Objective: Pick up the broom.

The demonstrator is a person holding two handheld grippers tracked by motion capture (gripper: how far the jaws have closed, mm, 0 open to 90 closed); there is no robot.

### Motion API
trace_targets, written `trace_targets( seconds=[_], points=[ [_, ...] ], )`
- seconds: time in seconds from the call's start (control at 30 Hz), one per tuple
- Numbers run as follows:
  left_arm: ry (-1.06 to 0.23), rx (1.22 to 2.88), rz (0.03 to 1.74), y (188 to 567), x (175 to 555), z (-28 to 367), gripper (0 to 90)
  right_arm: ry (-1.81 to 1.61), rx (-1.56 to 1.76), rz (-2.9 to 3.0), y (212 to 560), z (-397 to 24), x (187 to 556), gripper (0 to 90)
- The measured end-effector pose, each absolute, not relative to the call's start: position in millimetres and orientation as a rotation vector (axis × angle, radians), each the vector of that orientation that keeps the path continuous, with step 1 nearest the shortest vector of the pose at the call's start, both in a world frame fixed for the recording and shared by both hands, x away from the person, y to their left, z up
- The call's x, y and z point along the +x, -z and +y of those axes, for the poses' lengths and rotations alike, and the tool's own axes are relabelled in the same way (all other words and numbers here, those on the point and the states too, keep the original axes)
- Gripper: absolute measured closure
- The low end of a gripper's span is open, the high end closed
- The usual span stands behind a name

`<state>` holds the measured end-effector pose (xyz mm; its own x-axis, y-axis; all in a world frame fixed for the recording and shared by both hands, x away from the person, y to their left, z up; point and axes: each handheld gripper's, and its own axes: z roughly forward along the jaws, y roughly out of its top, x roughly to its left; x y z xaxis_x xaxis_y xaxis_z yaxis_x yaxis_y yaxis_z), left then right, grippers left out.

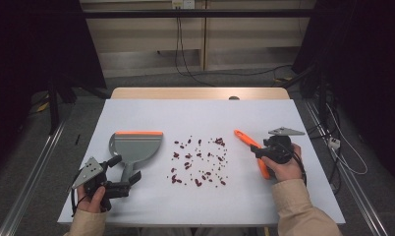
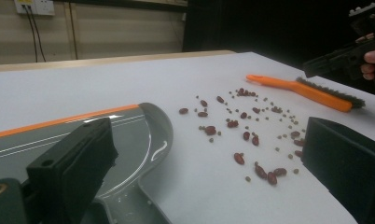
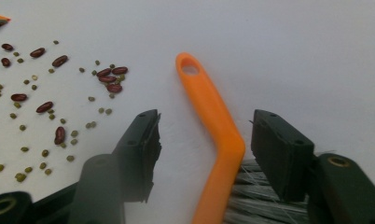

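I have the orange brush (image 3: pixel 212 135) lying flat on the white table (image 1: pixel 195 113), at the right side of the work area, handle end with its hanging hole pointing away from me and its bristles toward the right hand. My right gripper (image 3: pixel 204 144) straddles the handle at the bend: one jaw on each side, gaps visible between the pads and the plastic, so about half open and not yet pressing on it. The bristles splay out just under the right-hand jaw.

Left of the brush, red beans (image 1: pixel 198 160) lie scattered over the middle of the table, mixed with smaller green ones that show in the gripper views. The nearest cluster sits close beside the handle but not touching it.

Further left lies the grey dustpan (image 1: pixel 135 147), its orange lip facing away from me, its handle pointing back toward my left gripper (image 1: pixel 121 186). That gripper's jaws stand wide apart, one above the pan's near part, the other over bare table near the beans; they hold nothing.

Nothing lies between the brush and the beans, or between the beans and the pan.

The white sheet covers a wooden tabletop whose far edge shows. Beyond it is a pale wall with cables (image 1: pixel 183 54) hanging down, grey floor, dark curtains on both sides.
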<state>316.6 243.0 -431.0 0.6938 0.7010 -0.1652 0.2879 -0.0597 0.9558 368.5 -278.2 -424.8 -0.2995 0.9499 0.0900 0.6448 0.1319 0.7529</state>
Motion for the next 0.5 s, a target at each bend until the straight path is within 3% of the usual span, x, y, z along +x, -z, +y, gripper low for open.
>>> trace_targets(
  seconds=[0.27, 0.3, 0.5],
  points=[
    [-0.408, 1.645, 0.814, 430, 317, 244, 2.5, -0.866, 1.639, 2.069, 426, -282, 392, 50.3],
    [-0.408, 1.645, 0.815, 430, 317, 244, 2.5, -0.848, 1.657, 2.079, 429, -284, 395, 55.0],
    [-0.403, 1.644, 0.815, 431, 317, 244, 2.6, -0.756, 1.699, 2.123, 441, -283, 403, 57.2]
  ],
)
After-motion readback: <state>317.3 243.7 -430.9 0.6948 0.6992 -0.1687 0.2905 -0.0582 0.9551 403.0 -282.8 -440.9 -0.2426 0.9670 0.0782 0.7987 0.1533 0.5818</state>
